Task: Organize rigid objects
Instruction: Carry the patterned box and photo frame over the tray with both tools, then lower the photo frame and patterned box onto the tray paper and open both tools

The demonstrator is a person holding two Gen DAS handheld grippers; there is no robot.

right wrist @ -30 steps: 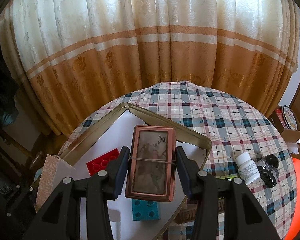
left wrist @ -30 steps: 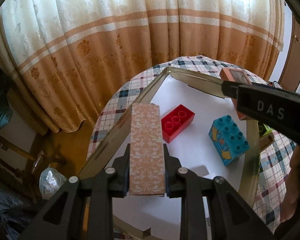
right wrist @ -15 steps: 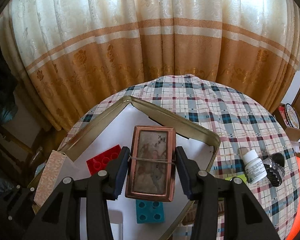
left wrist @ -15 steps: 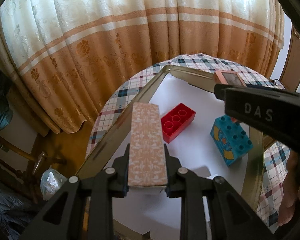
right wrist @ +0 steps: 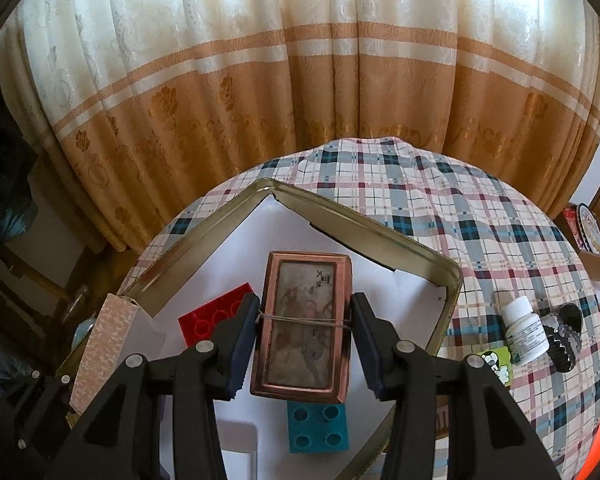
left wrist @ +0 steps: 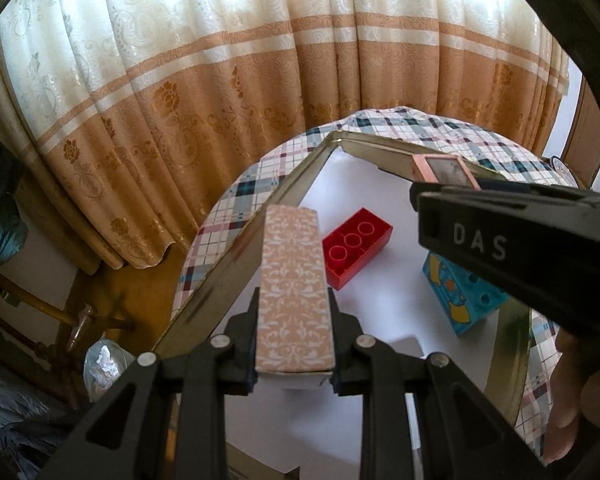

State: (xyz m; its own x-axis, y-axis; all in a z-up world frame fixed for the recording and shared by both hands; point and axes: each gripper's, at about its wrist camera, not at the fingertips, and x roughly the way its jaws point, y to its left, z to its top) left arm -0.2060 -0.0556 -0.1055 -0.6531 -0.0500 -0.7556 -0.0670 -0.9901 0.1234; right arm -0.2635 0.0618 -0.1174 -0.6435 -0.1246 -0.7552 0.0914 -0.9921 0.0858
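Observation:
My left gripper [left wrist: 294, 336] is shut on a long pink box with a white floral pattern [left wrist: 294, 284], held over the near left part of a gold metal tin [left wrist: 236, 272] lined with white paper. My right gripper [right wrist: 305, 340] is shut on a copper-framed picture box [right wrist: 304, 320] with a thin band around it, above the tin [right wrist: 420, 248]. In the tin lie a red brick [left wrist: 356, 248] and a blue brick [left wrist: 460, 300]. The right wrist view also shows the red brick [right wrist: 212, 316], the blue brick [right wrist: 318, 426] and the pink box [right wrist: 104, 344].
The round table wears a plaid cloth [right wrist: 440, 200]. To the right of the tin stand a white bottle [right wrist: 526, 332], a black shiny object [right wrist: 564, 334] and a small green card [right wrist: 496, 360]. An orange and cream curtain [right wrist: 300, 100] hangs behind. A chair frame [left wrist: 40, 308] stands at the left.
The right gripper with the picture box has shifted a little over the tin and covers more of the blue brick in the left wrist view. The left gripper holds still.

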